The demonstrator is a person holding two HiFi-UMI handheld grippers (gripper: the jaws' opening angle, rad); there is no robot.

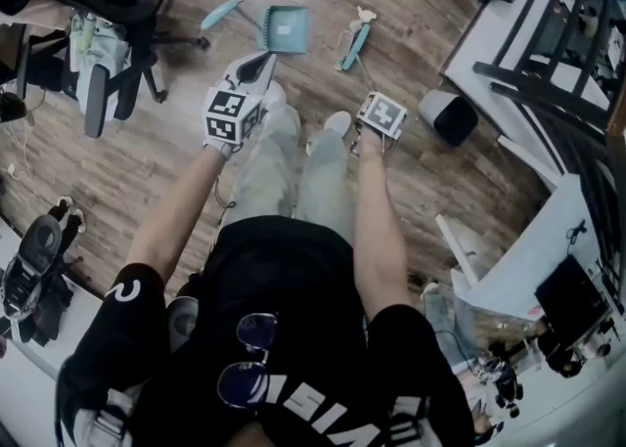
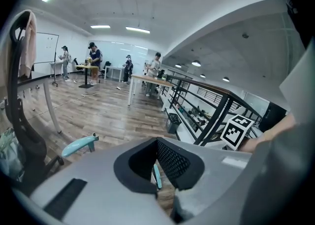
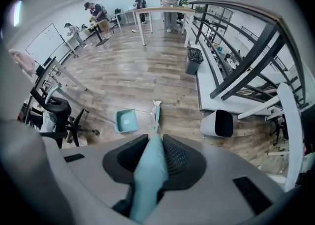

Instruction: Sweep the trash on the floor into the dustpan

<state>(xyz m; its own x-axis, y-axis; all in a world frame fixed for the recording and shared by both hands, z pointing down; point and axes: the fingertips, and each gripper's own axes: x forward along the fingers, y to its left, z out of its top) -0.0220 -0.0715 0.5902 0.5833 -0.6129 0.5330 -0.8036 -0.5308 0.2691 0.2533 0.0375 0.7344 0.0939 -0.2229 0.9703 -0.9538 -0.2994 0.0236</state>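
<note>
A teal dustpan (image 1: 285, 28) lies on the wooden floor ahead of my feet, its long handle (image 1: 220, 13) pointing left. To its right lies the teal broom head (image 1: 353, 45), with a pale scrap of trash (image 1: 366, 15) at its far tip. My right gripper (image 1: 370, 105) is shut on the broom's teal handle (image 3: 147, 179), which runs down to the broom head (image 3: 156, 115) beside the dustpan (image 3: 127, 119). My left gripper (image 1: 256, 66) hangs just short of the dustpan. Its jaws (image 2: 156, 157) stand open with nothing between them, and the dustpan handle (image 2: 78, 145) shows to their left.
A black office chair (image 1: 108, 34) hung with bags stands at the left. A white bin (image 1: 450, 114) with a dark opening sits right of the broom, beside white desks (image 1: 509, 24) and black racks. People stand at tables far across the room (image 2: 93, 66).
</note>
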